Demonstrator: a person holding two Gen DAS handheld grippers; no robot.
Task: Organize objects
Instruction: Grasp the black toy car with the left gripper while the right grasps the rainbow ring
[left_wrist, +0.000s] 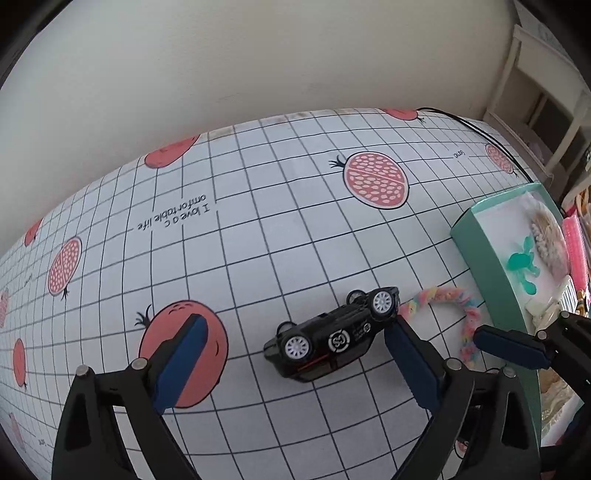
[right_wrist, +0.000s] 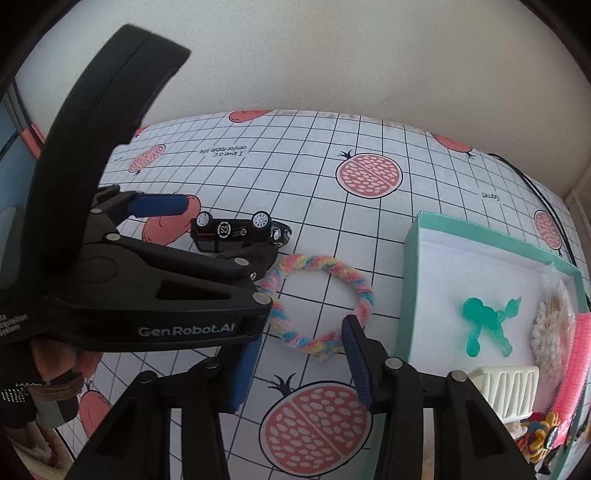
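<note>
L tool open wide, nothing held. Black toy car lies on its side on the worktop, wheels facing the cam, sitting between the two blue pads. R pad tip looks touching or just beside the car's front wheel; L pad well apart from the rear end. Reads as lining up for a pinch across the car's length, prob to move it to the box. Car on its side = flat surfaces for pads, but wheels could slip.

R tool also open, empty. Pastel twisted ring flat on worktop just ahead of it, ring's near edge between the fingertips, R pad tip over the near-right arc. Likely next grab for this side.

Teal box to the right of the ring, near but apart. Already holds green poodle figure, white comb, bag of cotton swabs, pink item at far edge (can't tell what). So box = sorting target by my read; car + ring not yet in.
</note>
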